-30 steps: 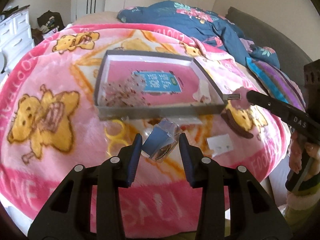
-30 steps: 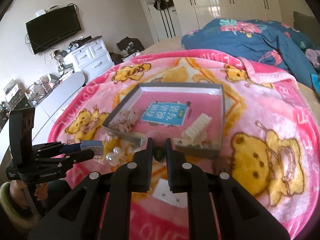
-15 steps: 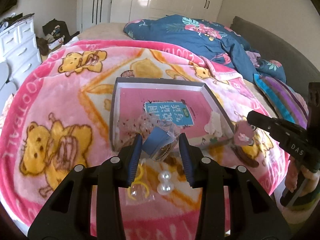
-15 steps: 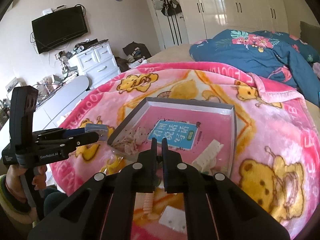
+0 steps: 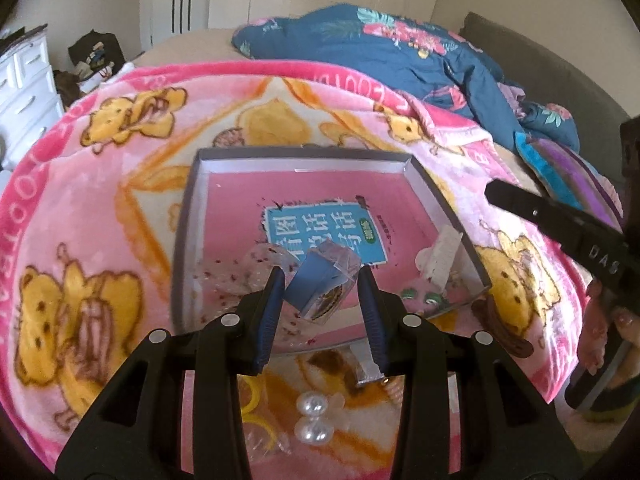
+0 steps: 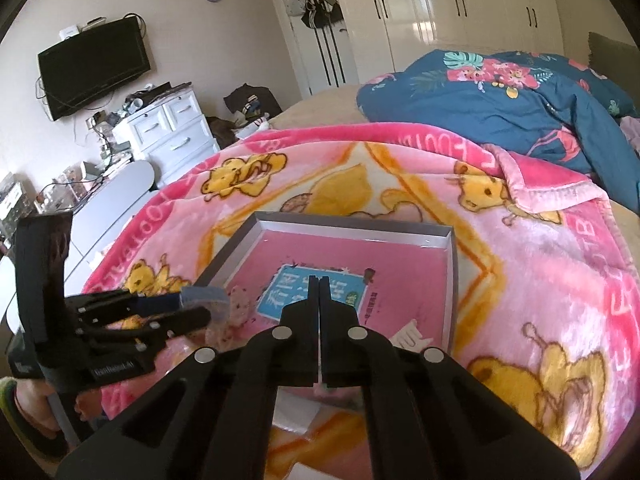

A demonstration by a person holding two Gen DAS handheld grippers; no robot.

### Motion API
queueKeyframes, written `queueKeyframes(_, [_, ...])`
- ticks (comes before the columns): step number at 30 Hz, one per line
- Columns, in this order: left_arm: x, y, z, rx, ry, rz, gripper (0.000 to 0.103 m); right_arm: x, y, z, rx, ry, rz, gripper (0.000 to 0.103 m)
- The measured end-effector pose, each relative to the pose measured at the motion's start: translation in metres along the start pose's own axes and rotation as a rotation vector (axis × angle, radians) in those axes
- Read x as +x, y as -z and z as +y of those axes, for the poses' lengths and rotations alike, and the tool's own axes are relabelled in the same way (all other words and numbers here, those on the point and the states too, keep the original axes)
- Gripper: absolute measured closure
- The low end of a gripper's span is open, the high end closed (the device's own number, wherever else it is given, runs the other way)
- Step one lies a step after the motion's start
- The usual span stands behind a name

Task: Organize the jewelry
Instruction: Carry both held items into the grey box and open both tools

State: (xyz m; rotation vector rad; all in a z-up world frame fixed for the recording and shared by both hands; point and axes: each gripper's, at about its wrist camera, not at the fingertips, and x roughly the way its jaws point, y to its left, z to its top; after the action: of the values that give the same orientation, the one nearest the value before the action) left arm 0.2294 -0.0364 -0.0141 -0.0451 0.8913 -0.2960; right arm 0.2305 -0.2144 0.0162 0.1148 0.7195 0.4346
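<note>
1. Dresser (image 6: pixel 168 128), white, and wall television (image 6: pixel 94 66): far left of both tongs.
2. Left gripper (image 5: pixel 322 284): clamped on small clear packet (image 5: pixel 324 280), held over tray.
3. Grey tray (image 5: pixel 188 240): ahead of both tongs, on pink bear blanket (image 5: pixel 80 280).
4. Right gripper (image 6: pixel 319 280): jaws just closed together, empty.
5. Blue floral duvet (image 6: pixel 520 100): far right.

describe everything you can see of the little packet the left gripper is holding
The packet is a small clear plastic bag, crinkled and shiny, with a blue card inside and something dark and round, perhaps a piece of jewelry, at its lower end. It hangs tilted between the blue pads of the left gripper, which pinch its sides. It is held above the near part of the grey tray, clear of the tray floor, over a speckled clear bag lying there.
</note>
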Motion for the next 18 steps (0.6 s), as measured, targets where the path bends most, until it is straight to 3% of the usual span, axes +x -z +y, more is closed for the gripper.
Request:
queueKeyframes(11, [0.055,0.004,0.005,-0.015,0.024,0.104,0.073,0.028,0.028,-0.016,0.014,0.01,0.098,0.103])
queueKeyframes(18, [0.068,0.006,0.007,-0.011,0.003,0.124,0.073,0.042,0.041,-0.025,0.041,0.029,0.138,0.103])
